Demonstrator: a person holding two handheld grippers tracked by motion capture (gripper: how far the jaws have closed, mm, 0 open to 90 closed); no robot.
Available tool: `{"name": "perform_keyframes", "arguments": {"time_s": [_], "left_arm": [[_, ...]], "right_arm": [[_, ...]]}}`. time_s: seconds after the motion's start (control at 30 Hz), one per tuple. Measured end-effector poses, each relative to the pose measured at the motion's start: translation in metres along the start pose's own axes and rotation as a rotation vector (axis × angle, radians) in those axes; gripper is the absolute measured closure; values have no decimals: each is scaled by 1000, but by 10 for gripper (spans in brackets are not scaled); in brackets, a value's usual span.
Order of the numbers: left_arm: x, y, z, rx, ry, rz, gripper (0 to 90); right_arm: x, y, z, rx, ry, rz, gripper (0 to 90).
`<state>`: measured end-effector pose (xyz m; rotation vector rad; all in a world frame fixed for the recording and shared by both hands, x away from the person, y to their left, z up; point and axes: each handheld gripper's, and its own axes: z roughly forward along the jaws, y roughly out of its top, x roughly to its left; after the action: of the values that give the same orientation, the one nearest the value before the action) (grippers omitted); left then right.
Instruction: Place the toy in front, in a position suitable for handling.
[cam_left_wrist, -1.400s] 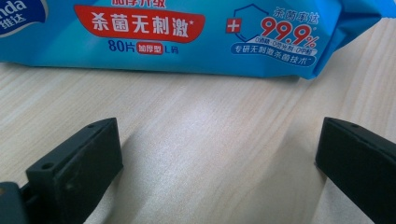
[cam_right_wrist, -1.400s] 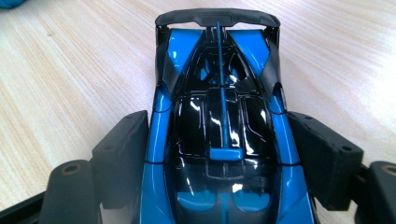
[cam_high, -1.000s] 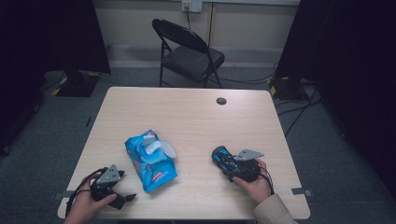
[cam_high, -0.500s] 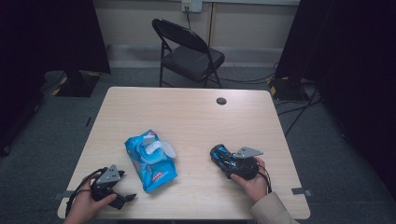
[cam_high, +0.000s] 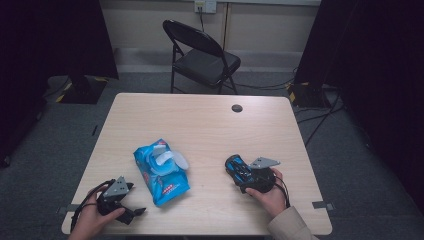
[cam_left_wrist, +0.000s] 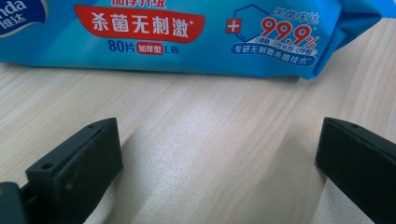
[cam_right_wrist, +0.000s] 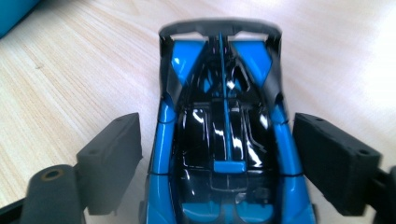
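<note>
Toy car (cam_right_wrist: 224, 140): on the table (cam_high: 210, 120), near right, between your right gripper's (cam_right_wrist: 217, 154) fingers; a gap shows on each side
Right jaws: they have just been opening; nothing gripped
Left gripper (cam_left_wrist: 219, 158): wide open over bare wood; wipes pack (cam_left_wrist: 177, 37) just beyond

Place: a recording lab or studio.
Signs: black curtains (cam_high: 55, 40), grey carpet floor (cam_high: 60, 130), black folding metal chair (cam_high: 202, 55), floor cables (cam_high: 320, 112), pale wooden table (cam_high: 200, 120).

Overhead forward-down view, two low close tool views, shared table (cam_high: 210, 125)
</note>
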<state>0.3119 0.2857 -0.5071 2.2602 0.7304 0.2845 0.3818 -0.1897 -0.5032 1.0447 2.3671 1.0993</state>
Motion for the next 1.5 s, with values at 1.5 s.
{"name": "perform_keyframes", "arguments": {"time_s": [1.5], "left_arm": [[-29, 32, 10, -52, -17, -35, 150]], "right_arm": [[31, 11, -31, -42, 154, -123, 155]]}}
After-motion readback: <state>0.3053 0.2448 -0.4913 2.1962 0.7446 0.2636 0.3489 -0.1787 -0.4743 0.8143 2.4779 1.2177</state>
